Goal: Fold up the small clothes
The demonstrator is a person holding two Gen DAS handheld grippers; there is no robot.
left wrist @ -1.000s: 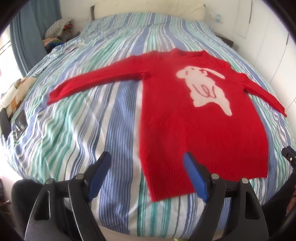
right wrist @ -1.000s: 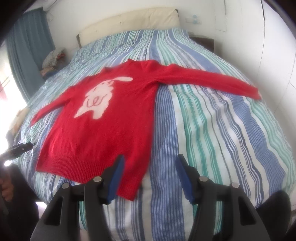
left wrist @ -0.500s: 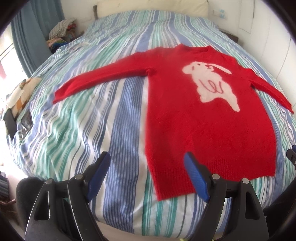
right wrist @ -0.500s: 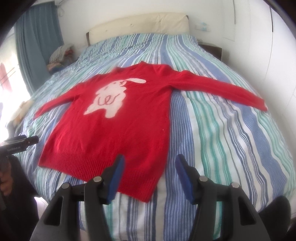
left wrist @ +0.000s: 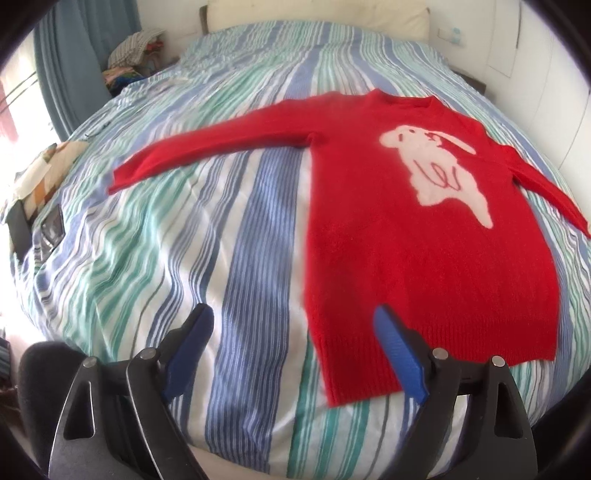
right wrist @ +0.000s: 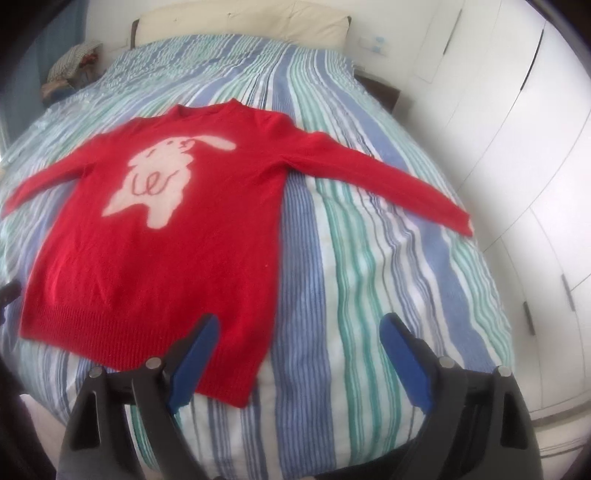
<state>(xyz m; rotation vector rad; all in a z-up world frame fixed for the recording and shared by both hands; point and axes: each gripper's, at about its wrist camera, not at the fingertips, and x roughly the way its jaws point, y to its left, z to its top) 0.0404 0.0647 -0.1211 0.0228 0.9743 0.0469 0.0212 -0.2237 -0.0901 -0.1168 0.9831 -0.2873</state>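
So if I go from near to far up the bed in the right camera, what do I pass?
The open right tongs → the ribbed bottom hem of the red sweater → the white bunny picture → the sweater's neckline → bare striped bedspread → the cream headboard.

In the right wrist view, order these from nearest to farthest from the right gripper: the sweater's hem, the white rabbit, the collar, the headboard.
From the right gripper:
1. Hem, just ahead, to the left.
2. Rabbit, mid-sweater, left of centre.
3. Collar, at the sweater's far end.
4. Headboard, at the far end of the bed.
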